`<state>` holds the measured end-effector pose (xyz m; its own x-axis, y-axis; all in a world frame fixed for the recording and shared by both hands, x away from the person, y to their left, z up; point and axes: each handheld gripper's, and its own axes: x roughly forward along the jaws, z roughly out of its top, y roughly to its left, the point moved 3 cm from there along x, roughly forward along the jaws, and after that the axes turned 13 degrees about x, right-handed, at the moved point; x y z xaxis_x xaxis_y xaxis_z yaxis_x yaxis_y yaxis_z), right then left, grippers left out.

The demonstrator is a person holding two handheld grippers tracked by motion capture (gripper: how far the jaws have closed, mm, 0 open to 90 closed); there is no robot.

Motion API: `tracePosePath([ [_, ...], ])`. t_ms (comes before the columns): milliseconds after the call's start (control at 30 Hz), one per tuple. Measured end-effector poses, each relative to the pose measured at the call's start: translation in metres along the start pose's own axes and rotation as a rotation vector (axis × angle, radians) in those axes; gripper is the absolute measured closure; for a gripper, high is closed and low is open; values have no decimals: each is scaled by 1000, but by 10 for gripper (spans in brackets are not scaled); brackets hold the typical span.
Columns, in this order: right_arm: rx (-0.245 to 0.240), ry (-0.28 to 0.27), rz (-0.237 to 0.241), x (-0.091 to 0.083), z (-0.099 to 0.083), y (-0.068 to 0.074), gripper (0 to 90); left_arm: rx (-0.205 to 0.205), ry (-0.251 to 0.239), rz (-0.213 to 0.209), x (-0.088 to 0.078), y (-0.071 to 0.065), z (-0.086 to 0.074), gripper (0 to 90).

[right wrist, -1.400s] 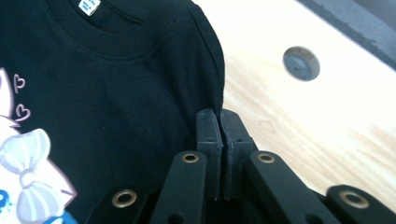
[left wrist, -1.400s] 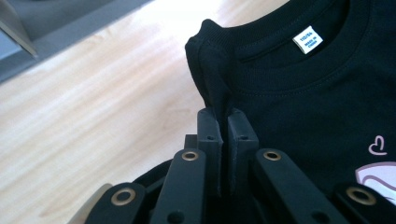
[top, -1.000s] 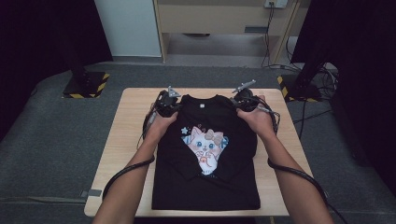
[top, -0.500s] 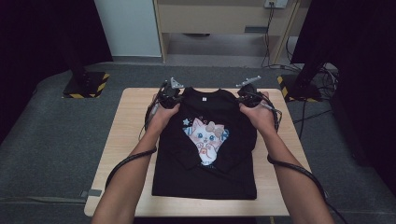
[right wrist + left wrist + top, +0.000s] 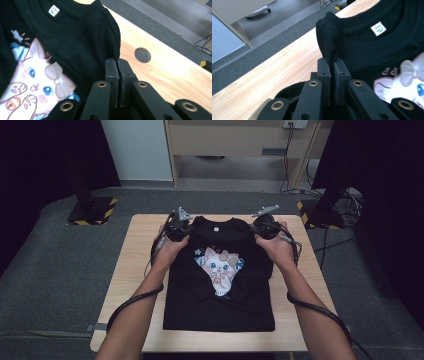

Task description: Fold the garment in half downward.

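Note:
A black T-shirt (image 5: 220, 290) with a cartoon cat print (image 5: 220, 262) lies folded on the wooden table (image 5: 135, 270), collar toward the far edge. My left gripper (image 5: 179, 231) sits at the shirt's left shoulder and is shut on a raised pinch of black fabric (image 5: 328, 42), as the left gripper view (image 5: 331, 65) shows. At the right shoulder my right gripper (image 5: 264, 227) is shut on the shirt's edge (image 5: 113, 37); its jaws (image 5: 117, 64) stand pressed together with cloth between them. A white neck label (image 5: 378, 28) shows inside the collar (image 5: 54, 10).
A round hole (image 5: 142, 55) in the tabletop lies just right of the right shoulder. Grey carpet (image 5: 60, 260) surrounds the table. Two stands with yellow-black bases (image 5: 92, 210) flank the far corners, and cables (image 5: 345, 210) lie on the floor at right.
Both grippers and the shirt's shoulders have shifted slightly toward the far edge of the table, drawing the shirt up with them. The grips stay the same.

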<state>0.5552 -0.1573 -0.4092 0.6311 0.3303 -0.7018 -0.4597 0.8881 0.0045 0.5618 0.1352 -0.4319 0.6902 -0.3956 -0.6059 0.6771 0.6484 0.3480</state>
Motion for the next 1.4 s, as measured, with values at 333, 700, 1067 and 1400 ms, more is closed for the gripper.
tracePosePath([
  [333,18,-4,43,-7,-21,9,880,3,12,-18,-9,-20,-14,862],
  [700,-10,-3,80,-19,-35,24,880,-8,4,-35,-24,-43,-26,865],
  [1067,-22,-5,102,-31,-56,25,880,-3,9,-58,-31,-56,-38,864],
  [1400,-51,12,106,-42,-69,31,880,1,-5,-70,-48,-66,-38,864],
])
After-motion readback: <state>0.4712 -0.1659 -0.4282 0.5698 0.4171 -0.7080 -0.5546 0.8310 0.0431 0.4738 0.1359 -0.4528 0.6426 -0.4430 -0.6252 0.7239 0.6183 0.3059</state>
